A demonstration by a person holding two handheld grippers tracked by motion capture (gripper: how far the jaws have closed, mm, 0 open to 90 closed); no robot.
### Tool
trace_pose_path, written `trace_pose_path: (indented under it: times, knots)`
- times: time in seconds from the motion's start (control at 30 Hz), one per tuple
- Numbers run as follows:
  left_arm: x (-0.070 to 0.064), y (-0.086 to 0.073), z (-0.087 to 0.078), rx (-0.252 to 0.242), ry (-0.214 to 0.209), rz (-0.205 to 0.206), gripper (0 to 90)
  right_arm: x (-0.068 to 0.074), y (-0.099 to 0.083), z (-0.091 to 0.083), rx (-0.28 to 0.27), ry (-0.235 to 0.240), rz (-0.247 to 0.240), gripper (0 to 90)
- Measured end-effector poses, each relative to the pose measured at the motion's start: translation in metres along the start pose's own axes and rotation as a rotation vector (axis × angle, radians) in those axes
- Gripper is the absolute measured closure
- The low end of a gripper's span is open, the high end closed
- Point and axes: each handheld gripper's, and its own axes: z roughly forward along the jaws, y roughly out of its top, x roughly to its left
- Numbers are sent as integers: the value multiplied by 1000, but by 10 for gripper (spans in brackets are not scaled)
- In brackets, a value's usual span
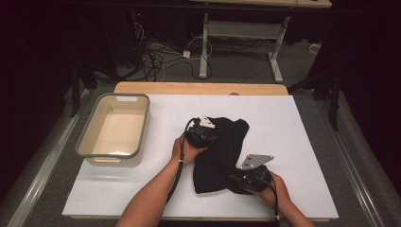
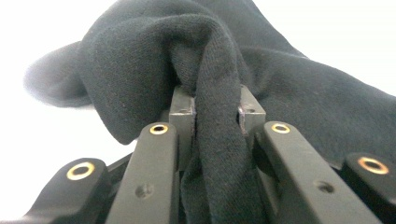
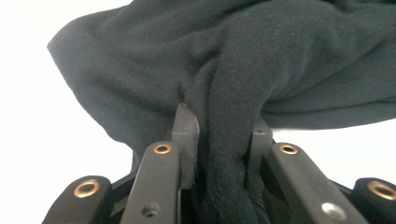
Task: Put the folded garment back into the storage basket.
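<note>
covering most of both grippers, the black cloth (image 1: 222, 151) hides their jaw tips in the high view. in the left gripper view a fold of cloth is clamped btwn the left gripper (image 2: 217, 112) jaws; same w/ the right gripper (image 3: 222, 128) in its own view. left hand (image 1: 185, 150) is held at the cloth's left edge, right hand (image 1: 269, 187) at its near right corner. cloth lies mid white mat (image 1: 302, 142), well apart from the grey bin (image 1: 90, 142); bare mat is seen right & far side.
</note>
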Motion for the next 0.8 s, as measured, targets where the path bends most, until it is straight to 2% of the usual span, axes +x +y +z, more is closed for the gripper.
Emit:
trace_pose_path:
  times: [0.17,0.33,0.47,0.6,0.63,0.77,0.8]
  knots:
    - [2,7,-12,-38,17,6,729,-2,3,-6,-40,-33,4,733]
    - [1,14,-24,-65,50,41,729,-2,11,-16,-106,-67,6,733]
    - [4,19,-30,-71,60,49,729,-2,17,-18,-124,-73,6,733]
    - [6,28,-39,-53,76,75,729,2,27,-21,-154,-90,-16,733]
    - [6,30,-41,-57,82,79,728,2,31,-22,-170,-80,-8,734]
    - [7,38,-50,-60,88,98,728,4,36,-26,-179,-96,-18,733]
    - [8,40,-53,-59,97,101,728,4,40,-28,-182,-104,-37,733]
